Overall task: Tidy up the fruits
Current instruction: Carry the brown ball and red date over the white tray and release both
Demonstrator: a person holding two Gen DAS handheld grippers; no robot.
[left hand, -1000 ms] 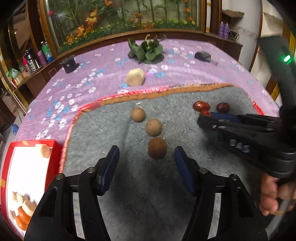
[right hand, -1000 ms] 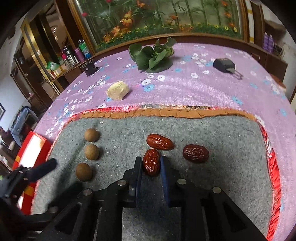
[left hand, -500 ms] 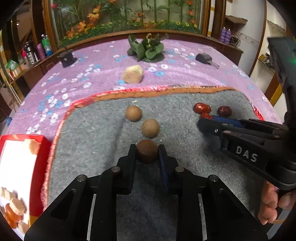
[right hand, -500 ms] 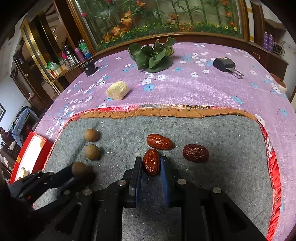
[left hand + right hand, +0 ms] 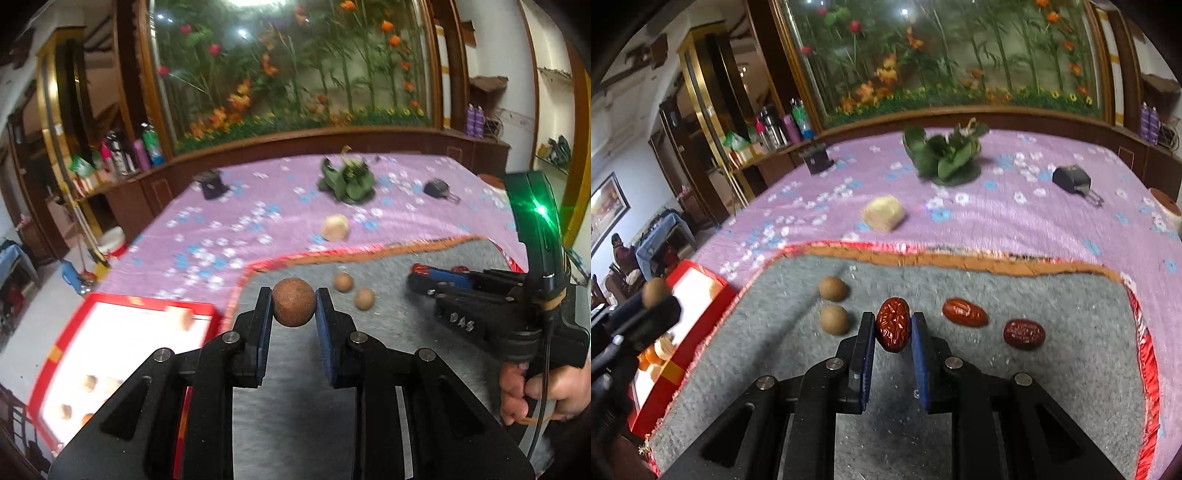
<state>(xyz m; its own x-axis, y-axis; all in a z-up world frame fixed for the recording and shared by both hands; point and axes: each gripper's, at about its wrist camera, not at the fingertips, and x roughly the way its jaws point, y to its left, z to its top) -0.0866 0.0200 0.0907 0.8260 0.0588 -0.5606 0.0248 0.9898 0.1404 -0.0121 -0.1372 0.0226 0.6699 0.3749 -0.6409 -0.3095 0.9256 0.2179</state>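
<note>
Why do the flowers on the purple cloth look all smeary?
Left wrist view: motion blur smears the purple cloth and red box, while the held brown ball looks sharp. Right wrist view: milder blur; the gripped red date is crisp.

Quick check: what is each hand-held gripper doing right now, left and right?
Left hand-held gripper: closed on the round brown fruit.
Right hand-held gripper: closed on a red date.
</note>
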